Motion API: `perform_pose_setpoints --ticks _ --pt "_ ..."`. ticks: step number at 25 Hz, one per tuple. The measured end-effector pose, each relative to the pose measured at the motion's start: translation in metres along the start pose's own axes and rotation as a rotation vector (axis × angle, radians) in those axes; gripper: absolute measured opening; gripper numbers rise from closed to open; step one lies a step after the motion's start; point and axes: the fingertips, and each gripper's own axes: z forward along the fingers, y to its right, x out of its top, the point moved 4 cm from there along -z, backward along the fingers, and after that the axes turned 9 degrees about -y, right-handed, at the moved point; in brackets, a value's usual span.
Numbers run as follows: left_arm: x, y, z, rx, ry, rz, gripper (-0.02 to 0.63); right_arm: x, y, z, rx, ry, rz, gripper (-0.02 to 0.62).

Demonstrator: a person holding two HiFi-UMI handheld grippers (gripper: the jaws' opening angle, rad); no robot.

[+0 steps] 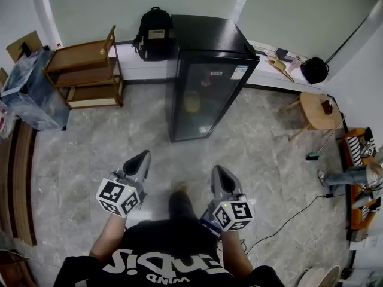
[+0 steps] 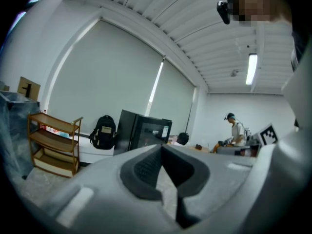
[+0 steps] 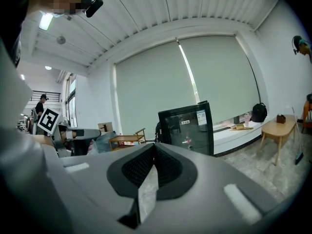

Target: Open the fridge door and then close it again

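The black fridge (image 1: 206,76) stands against the far wall bench with its glass door closed. It also shows ahead in the left gripper view as the fridge (image 2: 144,130), and in the right gripper view as the fridge (image 3: 187,128). My left gripper (image 1: 142,158) and right gripper (image 1: 218,171) are side by side over the floor, well short of the fridge and pointing toward it. In both gripper views the left gripper (image 2: 162,148) and right gripper (image 3: 155,147) have their jaws closed together with nothing between them.
A wooden shelf (image 1: 87,73) stands left of the fridge, with a black backpack (image 1: 154,33) on the bench between them. Plastic-wrapped goods (image 1: 30,91) sit far left. A round wooden table (image 1: 317,109), a floor cable (image 1: 287,220) and a seated person's legs (image 1: 344,177) are on the right.
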Motion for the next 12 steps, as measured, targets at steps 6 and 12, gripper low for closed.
perform_pose_setpoints --ticks 6,12 --pt "0.031 -0.018 0.059 0.028 0.008 -0.014 0.002 0.036 0.047 0.042 0.011 -0.015 -0.006 -0.002" --pt "0.055 -0.031 0.118 0.066 0.027 -0.021 0.002 0.066 0.098 0.082 0.033 -0.021 -0.019 -0.002"
